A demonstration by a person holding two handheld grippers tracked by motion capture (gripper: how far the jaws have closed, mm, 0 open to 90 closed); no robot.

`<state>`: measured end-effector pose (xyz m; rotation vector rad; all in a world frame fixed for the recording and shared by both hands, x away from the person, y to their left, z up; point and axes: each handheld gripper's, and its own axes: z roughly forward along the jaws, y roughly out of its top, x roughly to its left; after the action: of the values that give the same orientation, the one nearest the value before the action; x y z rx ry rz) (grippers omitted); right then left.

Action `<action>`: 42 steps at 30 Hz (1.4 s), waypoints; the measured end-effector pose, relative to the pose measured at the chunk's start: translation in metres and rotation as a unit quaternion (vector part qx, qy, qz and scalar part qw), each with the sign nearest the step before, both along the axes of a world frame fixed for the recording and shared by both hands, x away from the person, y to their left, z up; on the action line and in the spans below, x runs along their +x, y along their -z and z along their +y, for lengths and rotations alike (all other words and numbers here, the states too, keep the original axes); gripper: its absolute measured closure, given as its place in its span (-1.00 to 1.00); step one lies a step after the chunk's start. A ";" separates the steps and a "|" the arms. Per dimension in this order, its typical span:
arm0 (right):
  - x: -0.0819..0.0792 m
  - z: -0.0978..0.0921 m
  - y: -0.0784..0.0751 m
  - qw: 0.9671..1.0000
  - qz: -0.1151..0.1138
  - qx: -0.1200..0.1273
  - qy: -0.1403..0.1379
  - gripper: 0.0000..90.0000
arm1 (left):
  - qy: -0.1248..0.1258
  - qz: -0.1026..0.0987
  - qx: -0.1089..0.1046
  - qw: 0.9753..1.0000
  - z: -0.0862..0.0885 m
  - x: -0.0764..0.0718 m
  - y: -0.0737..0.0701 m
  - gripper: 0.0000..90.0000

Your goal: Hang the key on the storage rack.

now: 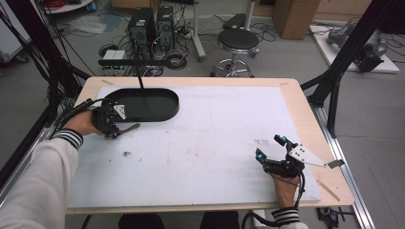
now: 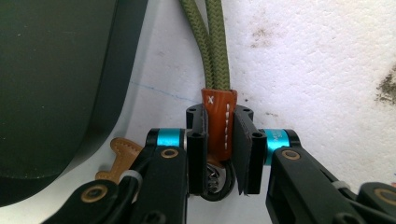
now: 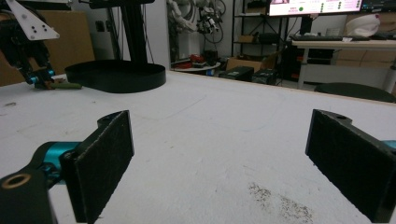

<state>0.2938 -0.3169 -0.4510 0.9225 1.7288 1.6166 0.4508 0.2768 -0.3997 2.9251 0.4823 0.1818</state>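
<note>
My left gripper [image 2: 219, 154] clamps an orange leather tab [image 2: 218, 122] marked with a white "x", joining green cord [image 2: 211, 44]. My right gripper [image 3: 219, 163] rests near right, jaws wide apart.

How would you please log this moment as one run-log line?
left gripper: shut on orange leather tab of olive cord, beside black tray | right gripper: open, empty, over white mat

Even, fairly bright overhead room light falls on the white tabletop [image 1: 215, 143], leaving only faint, soft shadows and no strong glare. The high view is slightly soft and bends straight lines near its edges. In the right gripper view the near jaws blur, and a monitor [image 3: 315, 6] glows overexposed.
</note>
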 end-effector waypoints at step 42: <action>-0.001 0.001 0.000 1.000 0.002 -0.003 0.001 -0.85 | -0.202 -0.168 -0.217 0.940 0.035 -0.028 -0.081 0.72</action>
<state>0.2932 -0.3163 -0.4510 0.9246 1.7338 1.6082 0.4224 0.3121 -0.3183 2.2762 0.9228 0.5400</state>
